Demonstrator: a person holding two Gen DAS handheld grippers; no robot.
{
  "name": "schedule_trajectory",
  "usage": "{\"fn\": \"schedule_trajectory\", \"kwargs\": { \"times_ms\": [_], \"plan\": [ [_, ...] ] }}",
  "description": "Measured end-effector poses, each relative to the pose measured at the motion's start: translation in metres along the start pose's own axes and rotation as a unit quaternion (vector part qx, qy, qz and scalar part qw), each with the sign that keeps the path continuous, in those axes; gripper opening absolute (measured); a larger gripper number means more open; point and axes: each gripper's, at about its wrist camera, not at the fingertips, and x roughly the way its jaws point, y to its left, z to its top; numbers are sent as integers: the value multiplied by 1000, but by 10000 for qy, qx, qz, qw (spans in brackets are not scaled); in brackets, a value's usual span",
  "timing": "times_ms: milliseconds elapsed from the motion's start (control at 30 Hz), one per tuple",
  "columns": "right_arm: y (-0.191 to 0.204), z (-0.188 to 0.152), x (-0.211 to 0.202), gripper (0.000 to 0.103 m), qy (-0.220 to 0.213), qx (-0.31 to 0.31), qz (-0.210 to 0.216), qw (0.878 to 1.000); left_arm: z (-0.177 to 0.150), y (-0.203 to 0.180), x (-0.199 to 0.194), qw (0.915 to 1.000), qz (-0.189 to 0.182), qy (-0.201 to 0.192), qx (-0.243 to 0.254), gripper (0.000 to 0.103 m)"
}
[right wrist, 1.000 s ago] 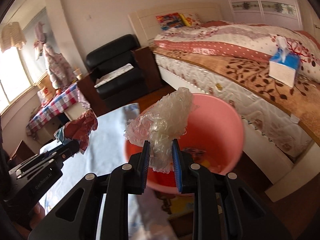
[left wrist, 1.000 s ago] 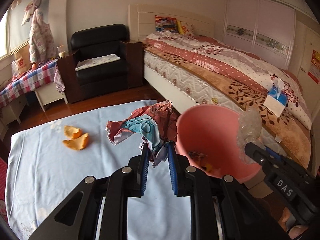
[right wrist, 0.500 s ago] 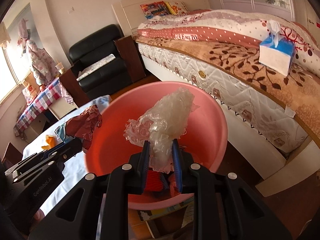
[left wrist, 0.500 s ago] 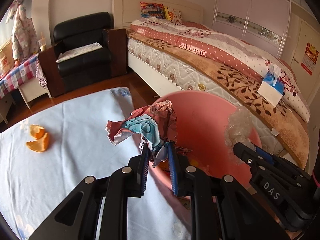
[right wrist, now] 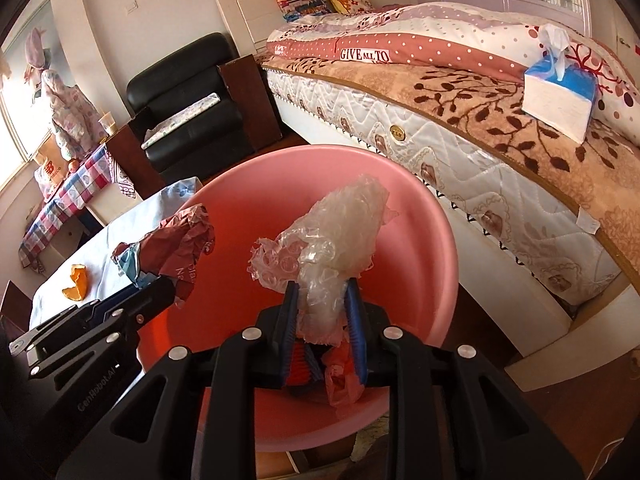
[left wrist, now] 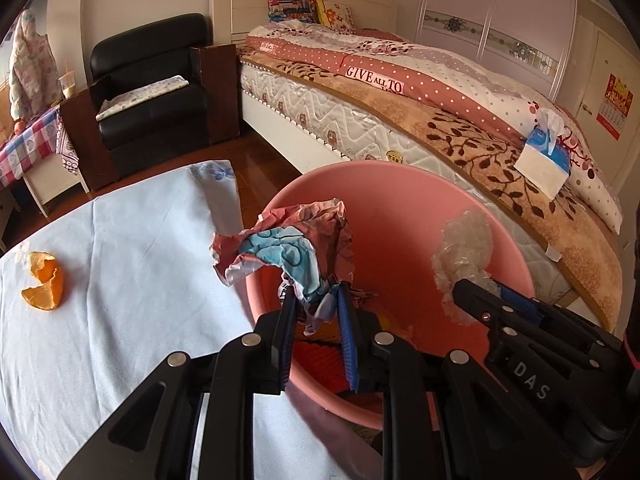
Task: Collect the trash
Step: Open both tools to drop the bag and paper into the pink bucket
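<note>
My left gripper [left wrist: 315, 300] is shut on a crumpled red and blue paper wrapper [left wrist: 288, 240], held over the near rim of a pink plastic basin [left wrist: 400, 208]. My right gripper [right wrist: 321, 298] is shut on a wad of clear bubble wrap [right wrist: 340, 232], held above the middle of the basin [right wrist: 420, 240]. The bubble wrap [left wrist: 464, 248] and right gripper also show at the right of the left wrist view. Some trash lies in the basin's bottom [right wrist: 340, 380]. Orange peel [left wrist: 42, 280] lies on the light blue tablecloth [left wrist: 120, 260].
A bed [left wrist: 440, 120] with a tissue box [left wrist: 546, 160] stands close behind the basin. A black armchair [left wrist: 152, 88] and a small table with a checked cloth [left wrist: 24, 144] stand at the back left. Wooden floor lies between table and bed.
Both grippers have moved forward and over the pink basin with their loads. The wrapper now hangs over the basin rim, the bubble wrap over its middle.
</note>
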Motion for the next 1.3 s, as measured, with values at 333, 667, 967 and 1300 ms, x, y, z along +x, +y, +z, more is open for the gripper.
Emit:
{"fn": "schedule_trajectory", "kwargs": {
  "times_ms": [333,667,967,1300],
  "plan": [
    [2,0,-6,39,-17,13,50,10000,1,1,-11,9999,-61,-155,-14,36],
    [7,0,-27,39,-224,-3,49,9997,2,5,-36,9994,-33,-341,-72,39],
    [20,0,-53,40,-468,-95,93,9988,-1,13,-66,9983,0,-574,-100,40],
    [56,-6,-85,39,-959,-459,386,9936,-16,45,-98,9971,131,-709,-240,43]
  ]
}}
